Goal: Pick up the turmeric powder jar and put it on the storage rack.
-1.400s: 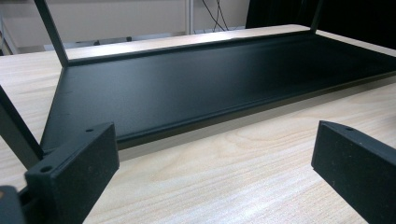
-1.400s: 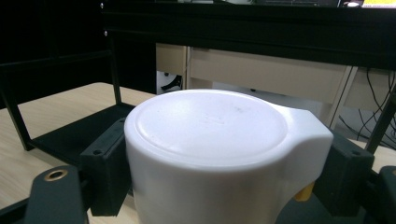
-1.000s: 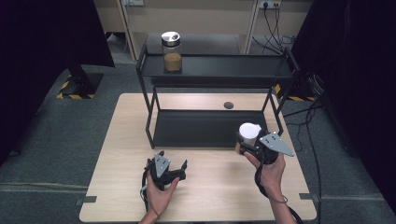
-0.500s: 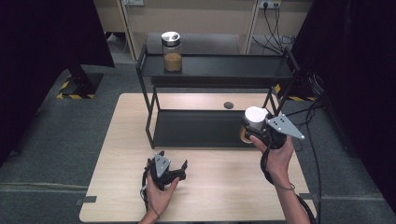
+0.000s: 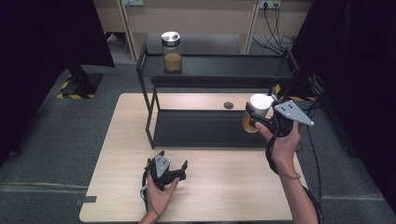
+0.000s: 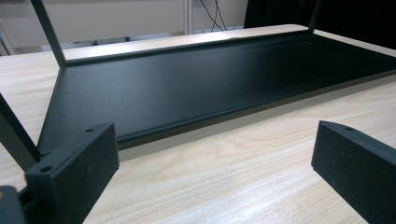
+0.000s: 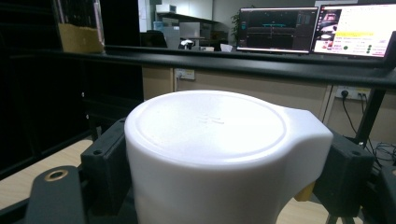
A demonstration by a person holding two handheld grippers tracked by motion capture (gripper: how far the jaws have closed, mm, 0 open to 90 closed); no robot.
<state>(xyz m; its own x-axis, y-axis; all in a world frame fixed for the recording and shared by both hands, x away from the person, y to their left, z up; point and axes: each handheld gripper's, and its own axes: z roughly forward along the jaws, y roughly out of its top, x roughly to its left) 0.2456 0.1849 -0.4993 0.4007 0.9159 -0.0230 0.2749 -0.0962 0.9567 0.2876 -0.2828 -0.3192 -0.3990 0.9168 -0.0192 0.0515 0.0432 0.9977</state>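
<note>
- High view: we see the right gripper [image 5: 261, 122] held above the table's [image 5: 233, 186] right side, in front of the black two-tier rack [image 5: 219, 126], jaws clamped on a jar [image 5: 254, 114].
- Jar: white lid, amber-yellow contents visible below it, carried roughly upright, off the table.
- Right gripper view: the white lid [image 7: 210, 135] has a tab on its right; we see a black jaw pressed against each side.
- Left gripper [image 5: 170, 170] rests low on the near-left table, jaws spread wide with nothing between them; the left gripper view shows bare wood and the rack's lower shelf [image 6: 210, 88].
- Second jar [image 5: 172, 51], with a silver-and-black lid and brown fill, stands on the top shelf, far left.
</note>
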